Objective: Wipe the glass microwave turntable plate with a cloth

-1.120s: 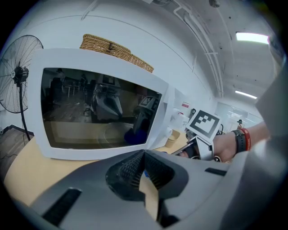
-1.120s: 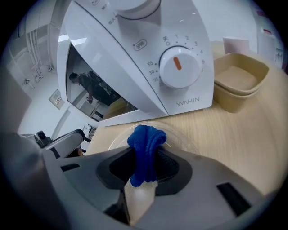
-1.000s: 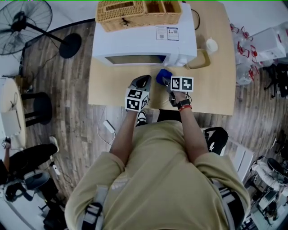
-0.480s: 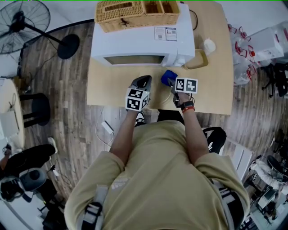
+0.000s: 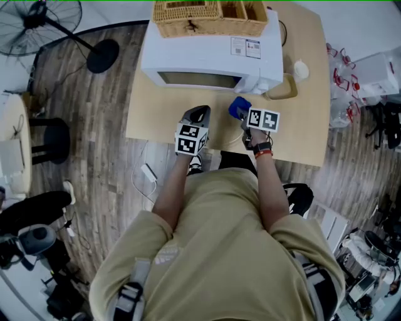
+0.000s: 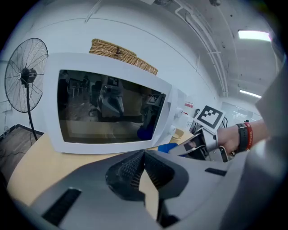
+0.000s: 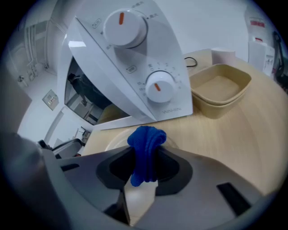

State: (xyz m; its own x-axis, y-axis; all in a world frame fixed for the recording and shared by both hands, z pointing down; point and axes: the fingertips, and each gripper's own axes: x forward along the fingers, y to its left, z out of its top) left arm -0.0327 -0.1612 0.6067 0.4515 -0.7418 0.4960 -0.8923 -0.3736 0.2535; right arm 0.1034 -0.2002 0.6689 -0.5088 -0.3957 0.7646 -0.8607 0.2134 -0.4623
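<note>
My right gripper (image 7: 145,157) is shut on a folded blue cloth (image 7: 145,150), which sticks up between the jaws. Just beyond it a clear glass turntable plate (image 7: 113,140) lies flat on the wooden table (image 7: 234,134), in front of the white microwave (image 7: 130,67). In the head view the cloth (image 5: 239,107) hangs at the right gripper (image 5: 245,116), near the microwave's (image 5: 207,59) control side. The left gripper (image 5: 199,115) hovers beside it to the left. Its ribbed pads (image 6: 130,168) meet at the tips, and I see nothing between them. The plate is too faint to make out in the head view.
A wicker basket (image 5: 210,15) sits on top of the microwave, whose door (image 6: 108,108) is closed. Stacked beige trays (image 7: 220,90) stand right of the microwave. A floor fan (image 5: 37,19) stands off the table's left. The table's near edge (image 5: 188,145) is under my wrists.
My right gripper has shifted a little to the right with the blue cloth still in it. The left gripper has stayed where it was. The head view has tilted slightly.
</note>
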